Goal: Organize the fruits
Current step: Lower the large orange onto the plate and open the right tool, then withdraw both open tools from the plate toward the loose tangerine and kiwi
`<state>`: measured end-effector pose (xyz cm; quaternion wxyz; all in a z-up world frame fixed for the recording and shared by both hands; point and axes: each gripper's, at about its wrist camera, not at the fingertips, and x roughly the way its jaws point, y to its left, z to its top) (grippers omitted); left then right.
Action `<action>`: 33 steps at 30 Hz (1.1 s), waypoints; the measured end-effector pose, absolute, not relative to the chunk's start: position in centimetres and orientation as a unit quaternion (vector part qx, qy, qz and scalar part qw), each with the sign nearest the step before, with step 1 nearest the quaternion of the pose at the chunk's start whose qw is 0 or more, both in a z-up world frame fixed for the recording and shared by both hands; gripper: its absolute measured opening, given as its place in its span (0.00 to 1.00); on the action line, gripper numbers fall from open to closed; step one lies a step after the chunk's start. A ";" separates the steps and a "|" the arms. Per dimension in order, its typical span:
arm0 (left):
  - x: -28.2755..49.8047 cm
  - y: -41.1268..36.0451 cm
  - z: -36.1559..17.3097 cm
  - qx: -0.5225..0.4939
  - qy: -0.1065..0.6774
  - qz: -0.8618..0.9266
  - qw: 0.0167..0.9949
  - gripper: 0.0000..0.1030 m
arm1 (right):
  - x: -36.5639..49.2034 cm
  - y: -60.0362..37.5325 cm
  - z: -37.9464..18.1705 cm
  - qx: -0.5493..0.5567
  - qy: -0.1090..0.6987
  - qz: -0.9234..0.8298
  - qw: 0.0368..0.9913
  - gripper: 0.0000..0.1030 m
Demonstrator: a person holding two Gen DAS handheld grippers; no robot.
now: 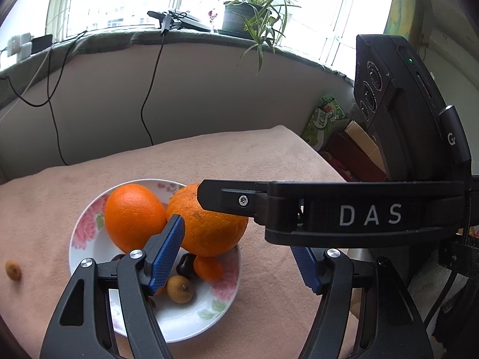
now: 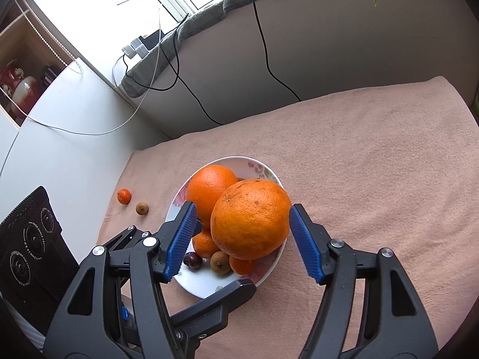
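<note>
Oranges — two big round ones [image 2: 251, 219] heaped on white floral plate [image 2: 197, 284] — right claw [image 2: 242, 243] wide astride nearer, pads clear; left claw [image 1: 239, 257] wide.

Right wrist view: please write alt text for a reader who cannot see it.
Open blue-padded right tongs frame a large orange piled on a floral plate with other fruit. Two small fruits lie on the pink cloth.

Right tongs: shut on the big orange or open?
Open. The right tongs straddle the big orange; a gap shows beside each blue pad.
</note>
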<state>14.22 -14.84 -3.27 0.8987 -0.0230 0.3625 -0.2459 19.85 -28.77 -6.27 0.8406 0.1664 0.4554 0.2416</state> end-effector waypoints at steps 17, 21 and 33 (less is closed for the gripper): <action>12.3 -11.1 -3.3 -0.034 0.357 -0.218 0.908 0.69 | 17.9 -27.1 -4.4 0.126 0.411 0.222 0.875 0.82; 12.0 -9.8 -3.1 -0.041 0.354 -0.209 0.911 0.69 | 17.9 -26.5 -4.4 0.134 0.415 0.229 0.870 0.83; 11.0 -5.6 -2.6 -0.052 0.344 -0.174 0.921 0.72 | 17.3 -23.3 -3.7 0.120 0.400 0.258 0.871 0.88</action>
